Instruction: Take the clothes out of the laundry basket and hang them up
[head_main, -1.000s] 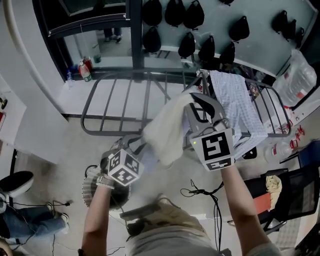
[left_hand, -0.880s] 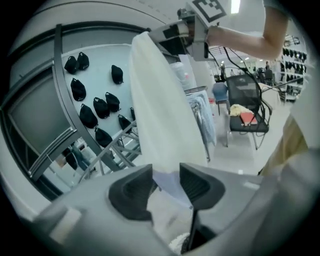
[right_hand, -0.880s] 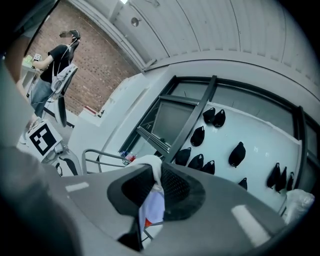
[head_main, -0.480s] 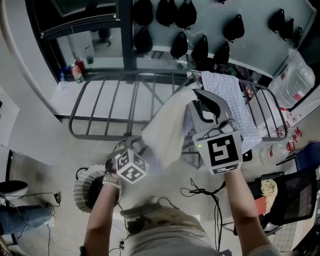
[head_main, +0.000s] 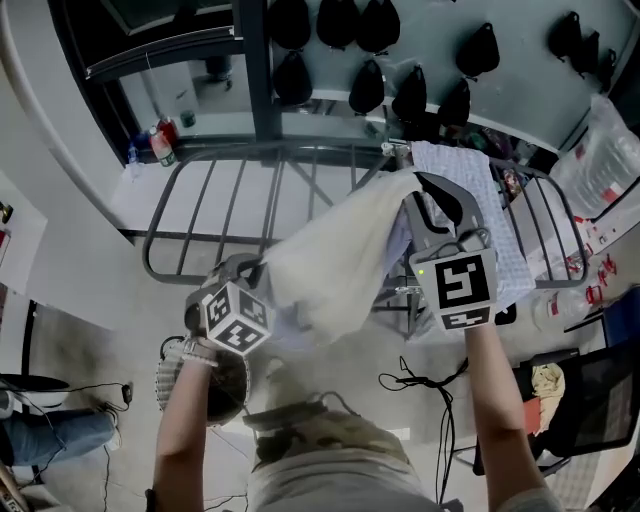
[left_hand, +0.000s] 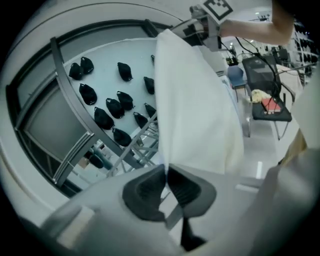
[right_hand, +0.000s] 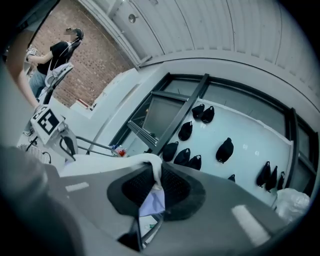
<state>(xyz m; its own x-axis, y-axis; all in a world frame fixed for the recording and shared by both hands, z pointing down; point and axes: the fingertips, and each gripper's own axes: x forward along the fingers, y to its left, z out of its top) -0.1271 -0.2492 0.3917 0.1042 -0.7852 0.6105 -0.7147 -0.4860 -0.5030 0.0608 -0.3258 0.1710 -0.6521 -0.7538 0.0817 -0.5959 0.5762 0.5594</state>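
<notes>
Jaws: my left gripper (head_main: 258, 272) has just closed on white cloth (head_main: 335, 265); my right gripper (head_main: 432, 198) pinches it too.
Done: patterned garment (head_main: 505, 225) hangs at right end of drying rack (head_main: 260, 150).
Left: I judge this cloth not yet hung.

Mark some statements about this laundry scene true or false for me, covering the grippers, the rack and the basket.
1. Both grippers grip the same white cloth. True: the left gripper, whose jaws have just been closing, pinches one edge of the white cloth, and the right gripper pinches another.
2. The drying rack is bare. False: a patterned cloth hangs over the right end of the drying rack.
3. The white cloth lies in the laundry basket. False: it is held up over the rack, and the laundry basket stands on the floor below the left gripper.
4. Dark caps hang on the wall beyond the rack. True: see the caps.
</notes>
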